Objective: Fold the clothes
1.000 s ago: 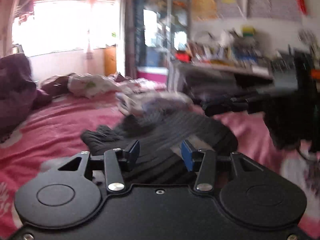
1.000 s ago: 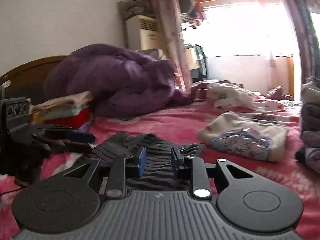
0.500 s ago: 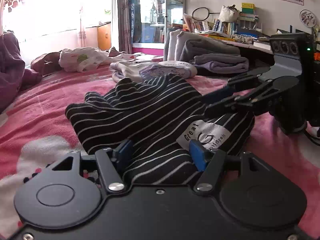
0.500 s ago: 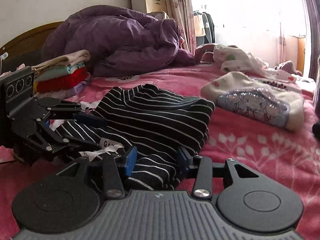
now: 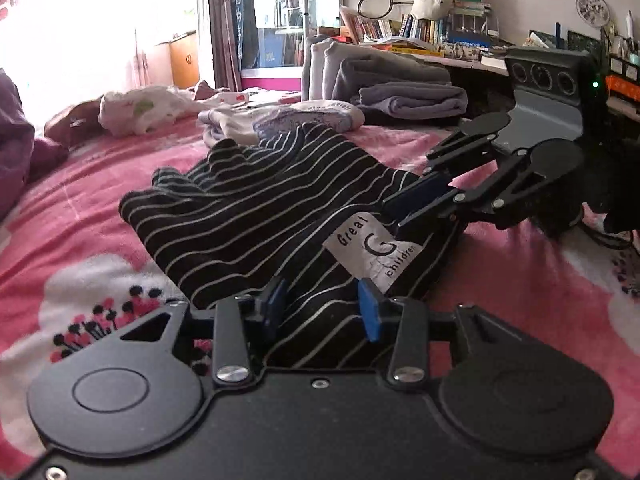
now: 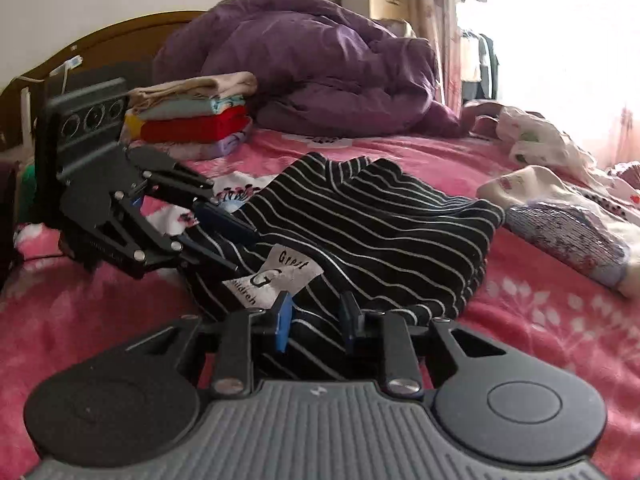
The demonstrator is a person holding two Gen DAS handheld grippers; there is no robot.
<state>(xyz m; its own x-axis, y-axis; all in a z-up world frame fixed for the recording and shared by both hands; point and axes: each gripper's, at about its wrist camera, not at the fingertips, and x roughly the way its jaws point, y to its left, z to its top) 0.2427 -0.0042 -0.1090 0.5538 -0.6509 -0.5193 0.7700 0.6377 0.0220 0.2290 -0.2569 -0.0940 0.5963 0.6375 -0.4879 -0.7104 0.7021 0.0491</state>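
Note:
A black striped garment [image 5: 256, 208] with a white "Great children" label [image 5: 374, 246] lies folded in a bundle on the pink bed; it also shows in the right wrist view [image 6: 372, 232]. My left gripper [image 5: 322, 310] is open, its blue pads on either side of the garment's near edge. My right gripper [image 6: 314, 316] is open too, at the opposite edge next to the label [image 6: 280, 276]. Each gripper shows in the other's view, the right gripper [image 5: 412, 206] and the left gripper [image 6: 218, 240] with jaws parted over the cloth.
A cream sequined sweater [image 6: 560, 216] and white garment [image 5: 136, 110] lie beyond. Folded grey blankets [image 5: 396, 88] stand by a cluttered desk [image 5: 440, 54]. A stack of folded clothes [image 6: 192, 114] and a purple duvet [image 6: 320, 64] sit near the headboard [image 6: 100, 50].
Both grippers came down with the striped garment onto the bed and their jaws have opened wider, letting go of the cloth. The garment now lies still in a folded bundle.

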